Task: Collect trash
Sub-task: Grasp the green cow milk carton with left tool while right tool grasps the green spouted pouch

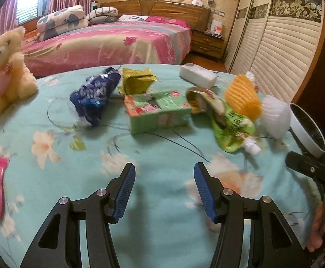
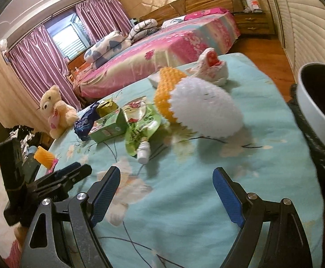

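Floral turquoise tablecloth (image 1: 162, 201): one green carton box (image 1: 160, 109), one navy plastic wrapper (image 1: 93, 96), one white foam net (image 2: 207, 109). Left gripper (image 1: 164, 192), right gripper (image 2: 167, 192): both released, empty.

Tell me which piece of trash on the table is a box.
The green carton, mid-table: square-edged and rigid, unlike the crumpled blue wrapper and floppy green pouch beside it.

Home bedroom: bed (image 1: 109, 44), curtains (image 2: 39, 51), wardrobe (image 1: 280, 51).

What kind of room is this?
It looks like a bedroom. There's a big bed with a pink flowery cover, a bedside cabinet next to it, and tall wardrobe doors along the wall. Closer up, trash lies on a flowery blue tablecloth.
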Motion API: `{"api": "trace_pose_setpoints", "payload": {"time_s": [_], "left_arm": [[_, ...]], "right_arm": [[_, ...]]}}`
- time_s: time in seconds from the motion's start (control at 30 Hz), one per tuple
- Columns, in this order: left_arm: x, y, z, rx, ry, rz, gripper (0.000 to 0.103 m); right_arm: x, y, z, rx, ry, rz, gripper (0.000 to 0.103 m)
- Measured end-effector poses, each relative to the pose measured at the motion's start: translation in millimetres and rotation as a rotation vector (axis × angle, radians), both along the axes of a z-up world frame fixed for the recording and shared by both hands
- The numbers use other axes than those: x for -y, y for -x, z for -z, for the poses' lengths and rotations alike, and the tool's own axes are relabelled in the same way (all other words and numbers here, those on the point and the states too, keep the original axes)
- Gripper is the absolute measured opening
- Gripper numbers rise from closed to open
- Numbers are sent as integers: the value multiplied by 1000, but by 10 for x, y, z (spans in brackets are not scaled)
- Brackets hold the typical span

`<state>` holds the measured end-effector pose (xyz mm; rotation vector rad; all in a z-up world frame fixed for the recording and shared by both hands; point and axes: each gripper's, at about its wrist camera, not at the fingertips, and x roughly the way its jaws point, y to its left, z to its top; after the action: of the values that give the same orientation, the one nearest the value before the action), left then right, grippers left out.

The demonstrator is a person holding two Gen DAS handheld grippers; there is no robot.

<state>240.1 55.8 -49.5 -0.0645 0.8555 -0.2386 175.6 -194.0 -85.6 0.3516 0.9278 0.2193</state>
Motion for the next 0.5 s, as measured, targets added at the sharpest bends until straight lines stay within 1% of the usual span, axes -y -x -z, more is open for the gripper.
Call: {"api": "trace_pose_setpoints", "payload": {"time_s": [0.1,0.17,0.27,0.43,0.47,0.5], "left_arm": [[-106,-200,17,13,-26,6,55],[-165,-342,51,14,-19,5,55],[-171,-527,112,1,-2,22,55],[-99,-745,202,-13,-12,66,53],[-82,-765,205,-12,-9,81,52],[-66,-787,206,-11,0,106,47]], "right_arm": [[-80,-70,24,-3,-3,-12,86],[-123,-123,41,-6,-5,-14,86],[-152,-194,78,-19,-17,-8,86],[-130,-246,95,-24,-14,13,85],[-128,-257,89,-23,-13,16,85],[-119,-260,91,-23,-12,20,85]]}}
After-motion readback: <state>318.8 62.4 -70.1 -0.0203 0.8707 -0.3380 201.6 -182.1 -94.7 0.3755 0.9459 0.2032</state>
